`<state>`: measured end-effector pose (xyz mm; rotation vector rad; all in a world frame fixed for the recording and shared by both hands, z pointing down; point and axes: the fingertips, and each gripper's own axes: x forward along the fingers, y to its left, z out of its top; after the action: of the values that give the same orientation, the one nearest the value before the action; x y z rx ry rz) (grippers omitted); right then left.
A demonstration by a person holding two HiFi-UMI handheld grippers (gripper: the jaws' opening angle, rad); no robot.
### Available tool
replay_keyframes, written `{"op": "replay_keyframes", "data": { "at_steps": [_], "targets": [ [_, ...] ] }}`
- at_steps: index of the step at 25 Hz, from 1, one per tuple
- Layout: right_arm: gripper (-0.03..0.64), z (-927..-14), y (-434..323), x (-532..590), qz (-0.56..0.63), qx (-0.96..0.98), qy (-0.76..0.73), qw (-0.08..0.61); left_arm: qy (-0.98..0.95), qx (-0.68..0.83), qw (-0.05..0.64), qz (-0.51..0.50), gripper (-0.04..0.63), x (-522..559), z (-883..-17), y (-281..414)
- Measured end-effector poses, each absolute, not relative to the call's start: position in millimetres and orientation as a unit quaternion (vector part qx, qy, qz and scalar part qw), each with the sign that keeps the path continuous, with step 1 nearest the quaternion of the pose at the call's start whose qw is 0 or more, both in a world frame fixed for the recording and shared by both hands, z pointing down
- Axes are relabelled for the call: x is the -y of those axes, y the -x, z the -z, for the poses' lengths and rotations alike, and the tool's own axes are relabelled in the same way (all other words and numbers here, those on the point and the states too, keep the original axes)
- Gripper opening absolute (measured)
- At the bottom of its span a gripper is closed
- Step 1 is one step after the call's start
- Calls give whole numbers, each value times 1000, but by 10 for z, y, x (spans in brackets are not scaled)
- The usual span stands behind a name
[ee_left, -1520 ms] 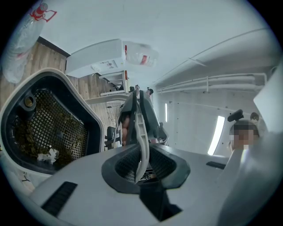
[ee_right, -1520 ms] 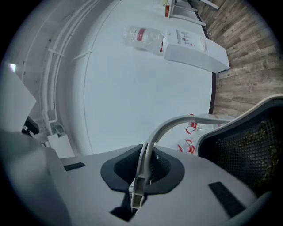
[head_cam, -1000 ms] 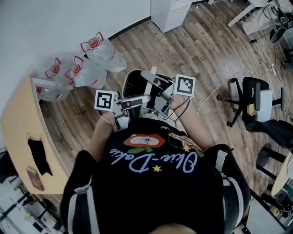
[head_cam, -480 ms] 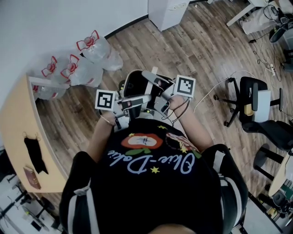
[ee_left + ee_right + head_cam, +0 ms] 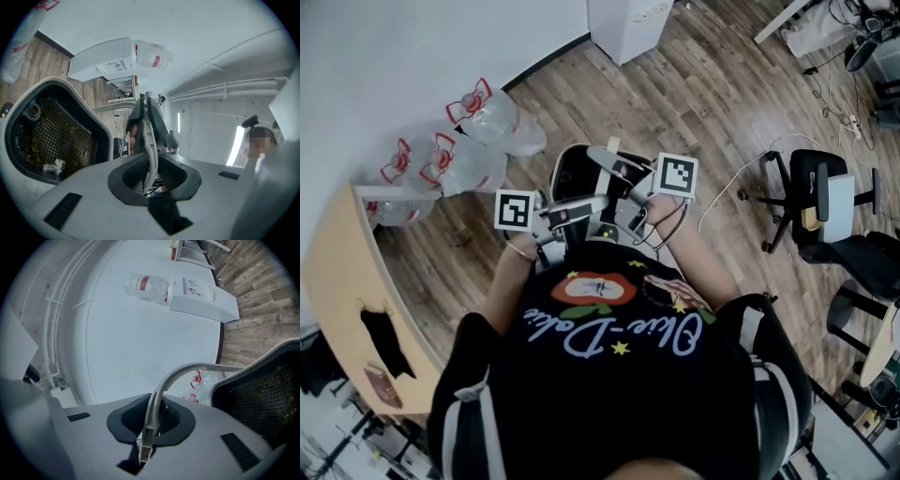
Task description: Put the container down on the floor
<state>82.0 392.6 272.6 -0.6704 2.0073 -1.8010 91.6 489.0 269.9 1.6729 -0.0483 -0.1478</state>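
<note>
Head view: a person in a black printed T-shirt [image 5: 609, 375] carries the container [image 5: 555, 176], a white-rimmed bin with a dark inside, in front of the chest and above the wooden floor [image 5: 694, 103]. The left tongs [image 5: 581, 208] and right tongs [image 5: 630, 192] meet at its near side. Far left, clear plastic bags [image 5: 487, 131] with red ties lie by the white wall. A wooden table [image 5: 342, 272] stands at the left with a black cloth [image 5: 384, 342] on it. An office chair [image 5: 825, 202] stands to the right, and a white cabinet [image 5: 623, 23] at the far end.

Left gripper view: the left tongs [image 5: 151, 176] are narrow, clamped on a thin pale plastic strip [image 5: 150, 136] that stands upright between the pads. The container [image 5: 70, 86] shows at the left, with black mesh lining and bits of debris inside.

Right gripper view: the right tongs [image 5: 151, 420] are nearly closed, pinching the curved grey handle [image 5: 187, 369], which arcs right to the container [image 5: 243, 366]. The mesh lining shows at the right edge. Beyond it lie the red-tied bags [image 5: 201, 380] and the floor [image 5: 253, 305].
</note>
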Motion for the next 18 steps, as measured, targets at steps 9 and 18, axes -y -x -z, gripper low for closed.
{"op": "replay_keyframes", "data": {
  "at_steps": [9, 18],
  "targets": [
    [15, -2758, -814, -3313, 639, -703, 252, 183, -740, 4, 670, 61, 52, -4278, -2719, -895],
    [15, -2765, -638, -2837, 638, -702, 261, 180, -741, -9, 669, 64, 52, -3799, -2741, -717]
  ]
}}
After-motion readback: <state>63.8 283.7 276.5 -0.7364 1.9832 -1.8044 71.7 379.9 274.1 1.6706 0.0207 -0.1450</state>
